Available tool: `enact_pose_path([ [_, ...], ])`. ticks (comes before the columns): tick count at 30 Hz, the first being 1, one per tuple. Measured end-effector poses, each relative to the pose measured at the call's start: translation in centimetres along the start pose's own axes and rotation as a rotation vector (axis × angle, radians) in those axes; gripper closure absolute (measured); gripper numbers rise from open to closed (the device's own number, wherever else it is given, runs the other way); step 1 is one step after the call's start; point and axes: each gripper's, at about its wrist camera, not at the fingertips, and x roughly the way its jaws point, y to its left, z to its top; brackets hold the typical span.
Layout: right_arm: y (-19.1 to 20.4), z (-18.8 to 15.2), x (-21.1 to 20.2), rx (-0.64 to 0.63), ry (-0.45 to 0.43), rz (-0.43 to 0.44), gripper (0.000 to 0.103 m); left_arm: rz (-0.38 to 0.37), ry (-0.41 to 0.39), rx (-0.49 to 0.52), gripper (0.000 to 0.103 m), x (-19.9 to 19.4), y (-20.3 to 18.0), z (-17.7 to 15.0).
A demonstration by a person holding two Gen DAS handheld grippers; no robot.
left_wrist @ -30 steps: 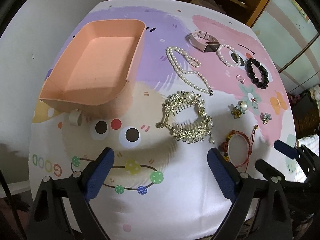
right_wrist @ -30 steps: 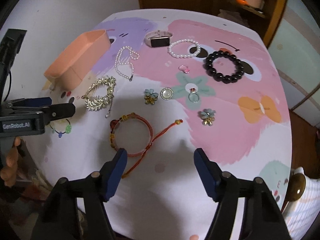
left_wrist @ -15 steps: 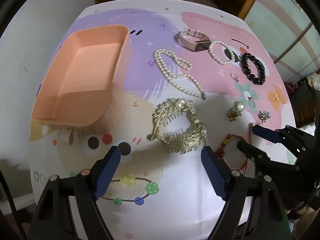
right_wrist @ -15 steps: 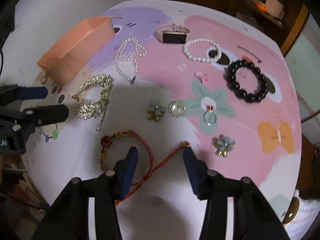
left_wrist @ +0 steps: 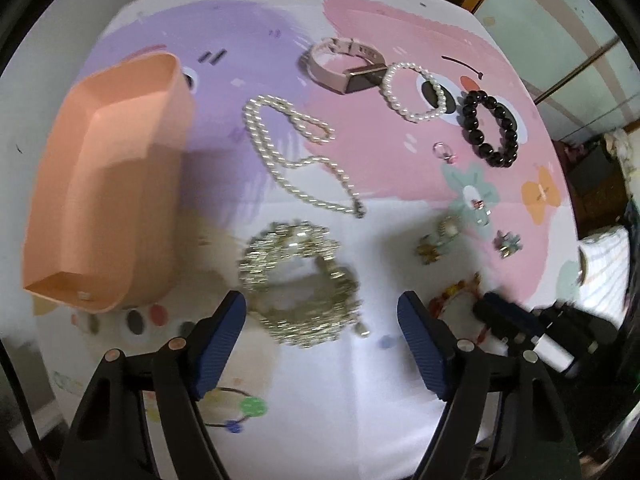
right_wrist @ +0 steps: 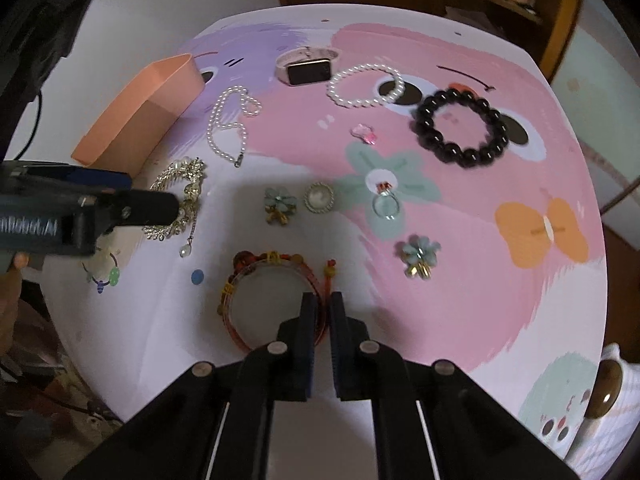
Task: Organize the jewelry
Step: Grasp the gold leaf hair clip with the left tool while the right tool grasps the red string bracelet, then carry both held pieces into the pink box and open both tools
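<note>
Red cord bracelet (right_wrist: 272, 296) is lying at the mat's (right_wrist: 460, 280) 6 o'clock edge; right gripper (right_wrist: 320, 312) is pinching its band, jaws nearly together. It looks light and floppy, likely to dangle. Left gripper (left_wrist: 320, 320) is hanging spread wide around the gold hair comb (left_wrist: 300, 284), which looks stiff, spiky and snaggy. Peach tray (left_wrist: 100, 184) is sitting at 9 o'clock.

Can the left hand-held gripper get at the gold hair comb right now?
Probably yes. The left hand-held gripper is open, its fingers either side of the near edge of the gold hair comb, with nothing lying between them. The right hand-held gripper is shut on the red cord bracelet, off to the side.
</note>
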Motion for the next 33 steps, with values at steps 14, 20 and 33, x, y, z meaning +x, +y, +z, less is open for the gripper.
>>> enact_pose_path([
  [14,-1.1,-0.5,-0.2,0.085,-0.009,0.044,0.096,0.001,0.075,-0.127,0.051,2.9,-2.6,2.8],
  [20,-1.0,-0.8,-0.6,0.091,-0.012,0.048,0.096,0.069,0.064,-0.146,0.052,3.3,-3.1,3.6],
  [33,-1.5,-1.1,-0.5,0.128,-0.020,0.073,0.096,0.210,0.047,-0.176,0.073,3.6,-3.5,3.6],
])
